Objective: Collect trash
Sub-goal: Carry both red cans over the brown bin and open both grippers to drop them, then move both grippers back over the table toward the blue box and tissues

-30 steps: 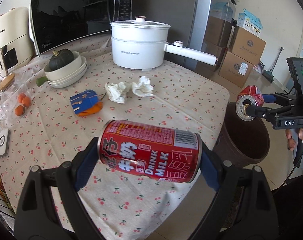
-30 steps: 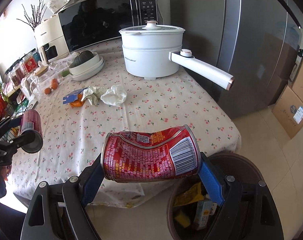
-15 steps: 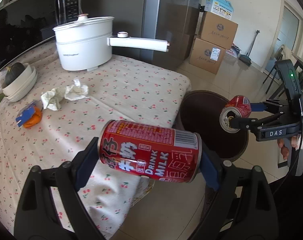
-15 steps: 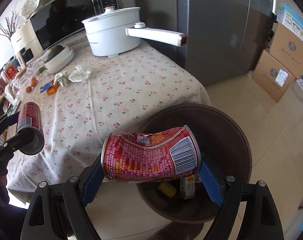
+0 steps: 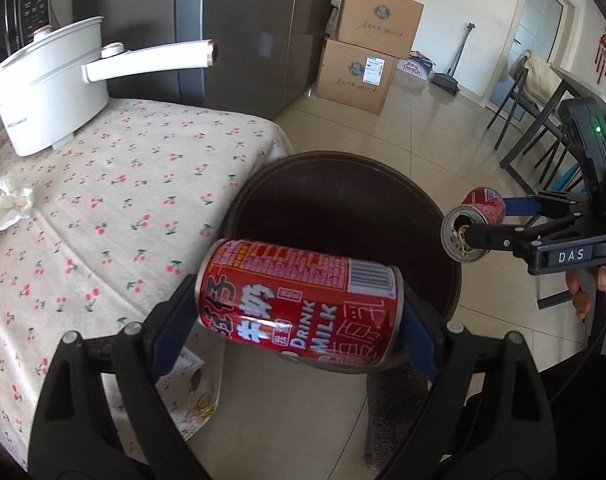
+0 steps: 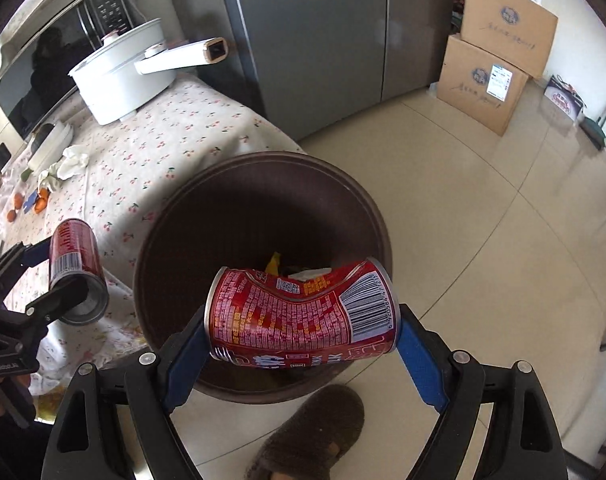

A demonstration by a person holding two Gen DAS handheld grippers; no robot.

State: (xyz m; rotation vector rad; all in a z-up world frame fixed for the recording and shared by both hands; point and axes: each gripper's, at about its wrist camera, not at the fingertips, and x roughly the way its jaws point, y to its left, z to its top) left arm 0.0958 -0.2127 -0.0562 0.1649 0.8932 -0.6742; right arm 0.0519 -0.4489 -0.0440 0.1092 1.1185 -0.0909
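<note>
Above the brown bin | your left gripper clamps a milk can crosswise | your right gripper clamps a dented can.

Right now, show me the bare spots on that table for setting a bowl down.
Free: the cherry-print tablecloth between the white electric pot, the crumpled tissues and the corner by the brown trash bin. Crowded: the far end near the microwave, with stacked dishes, wrappers and oranges.

Beige tiled floor, grey fridge, cardboard boxes
</note>
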